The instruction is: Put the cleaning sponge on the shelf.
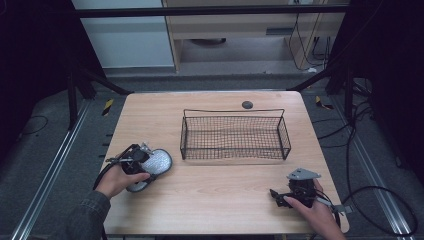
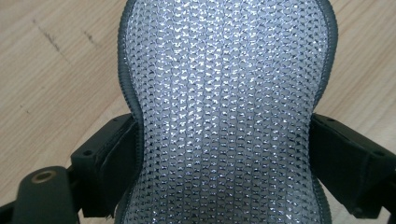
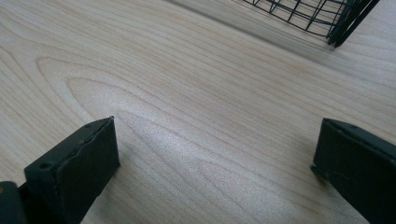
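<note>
A silver, glittery scrubbing sponge with a grey edge lies at the left of the wooden table. My left gripper is shut on it: in the left gripper view the two black jaws press the narrow waist of the sponge from both sides. At the table's front right, my right gripper is held low over bare wood. In the right gripper view its black jaws stand wide apart and the right gripper holds nothing. A black wire basket stands empty in the middle of the table.
A small dark round disc sits at the table's far edge behind the basket. A corner of the basket shows ahead of the right gripper. Black frame legs and cables surround the table on the floor.
</note>
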